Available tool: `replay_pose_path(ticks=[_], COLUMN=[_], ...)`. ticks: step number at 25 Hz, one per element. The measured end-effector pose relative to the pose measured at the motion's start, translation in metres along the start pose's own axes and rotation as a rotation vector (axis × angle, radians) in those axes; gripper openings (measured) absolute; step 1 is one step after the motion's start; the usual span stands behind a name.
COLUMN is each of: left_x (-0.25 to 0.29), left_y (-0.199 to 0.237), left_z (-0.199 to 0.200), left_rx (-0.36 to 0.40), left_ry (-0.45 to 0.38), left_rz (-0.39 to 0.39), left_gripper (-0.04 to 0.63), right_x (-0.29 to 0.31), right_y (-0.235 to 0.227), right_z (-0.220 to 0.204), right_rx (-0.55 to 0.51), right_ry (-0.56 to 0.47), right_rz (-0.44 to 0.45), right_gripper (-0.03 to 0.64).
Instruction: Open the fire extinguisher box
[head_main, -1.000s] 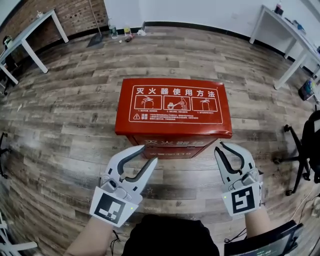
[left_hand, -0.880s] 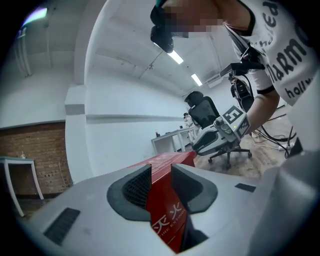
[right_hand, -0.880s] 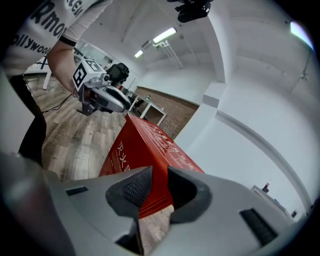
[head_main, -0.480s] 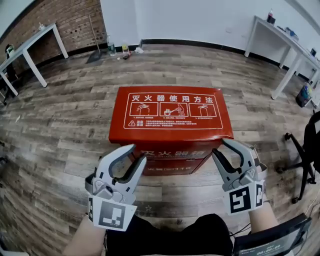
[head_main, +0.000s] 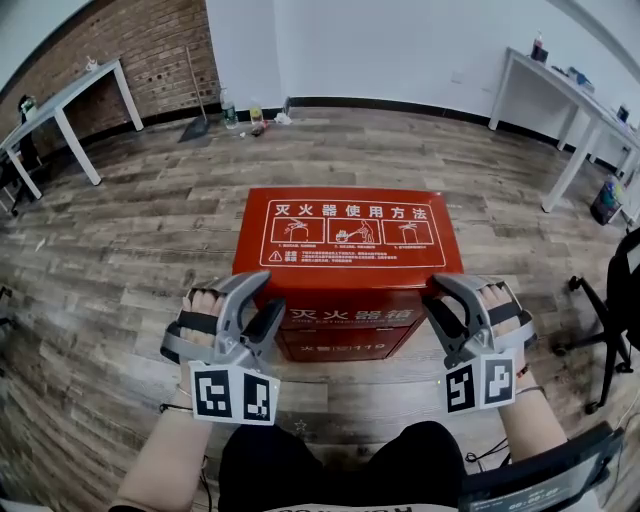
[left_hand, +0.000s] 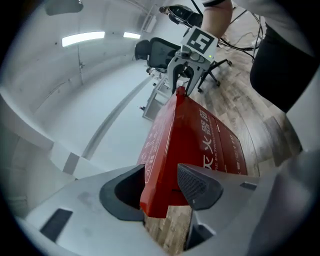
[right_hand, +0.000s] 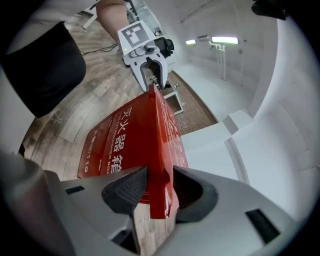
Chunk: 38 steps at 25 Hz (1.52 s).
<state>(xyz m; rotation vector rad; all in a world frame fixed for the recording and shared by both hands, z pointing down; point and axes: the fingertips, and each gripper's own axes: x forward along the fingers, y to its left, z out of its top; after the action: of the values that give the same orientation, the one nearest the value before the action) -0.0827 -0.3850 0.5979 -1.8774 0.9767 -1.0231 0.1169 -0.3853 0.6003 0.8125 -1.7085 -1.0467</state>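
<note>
- One red fire extinguisher box stands mid-floor on the wooden floor, with its one lid down.
- Two grippers: the left gripper is at the lid's near left corner, the right gripper at its near right corner.
- Both pairs of jaws have just been opening; released, each straddles the lid's edge.

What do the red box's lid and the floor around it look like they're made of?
Lid: probably thin sheet metal with glossy red paint; its edge folds down into a narrow lip and the top shows soft glare. Floor: grey-brown, matte, wood-look planks with visible grain and staggered seams; whether it is laminate, vinyl or real wood can't be told.
</note>
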Motion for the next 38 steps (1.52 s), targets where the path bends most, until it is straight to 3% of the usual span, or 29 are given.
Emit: replay_pose_path(ticks=[5,11,16,25,34,38], left_x=[0.015,0.018,0.019,0.017,0.007,-0.001], left_y=[-0.009,-0.01,-0.009,-0.004,0.006,0.024], left_z=[-0.002,-0.003,-0.003,-0.001,0.005,0.012], left_rx=[0.055,0.077,0.069,0.111,0.117,0.096], left_ry=[0.037,0.043,0.062,0.112,0.104,0.071], left_rz=[-0.05,-0.038,-0.072,-0.132,-0.083,-0.01], left_gripper=[0.184,0.184,0.184,0.155,0.149,0.121], right_x=[0.002,0.007,0.008,0.001,-0.009,-0.017], right_y=[0.002,0.009,0.006,-0.001,-0.01,-0.029], right_z=[0.001,-0.001,0.0,0.003,0.008,0.013], right_rx=[-0.015,-0.051,-0.015,0.026,0.02,0.022], right_ry=[-0.005,0.003,0.006,0.017,0.012,-0.006], right_rz=[-0.002,-0.037,-0.043,-0.025,-0.094,-0.162], right_gripper=[0.144,0.195,0.201,0.14,0.127,0.11])
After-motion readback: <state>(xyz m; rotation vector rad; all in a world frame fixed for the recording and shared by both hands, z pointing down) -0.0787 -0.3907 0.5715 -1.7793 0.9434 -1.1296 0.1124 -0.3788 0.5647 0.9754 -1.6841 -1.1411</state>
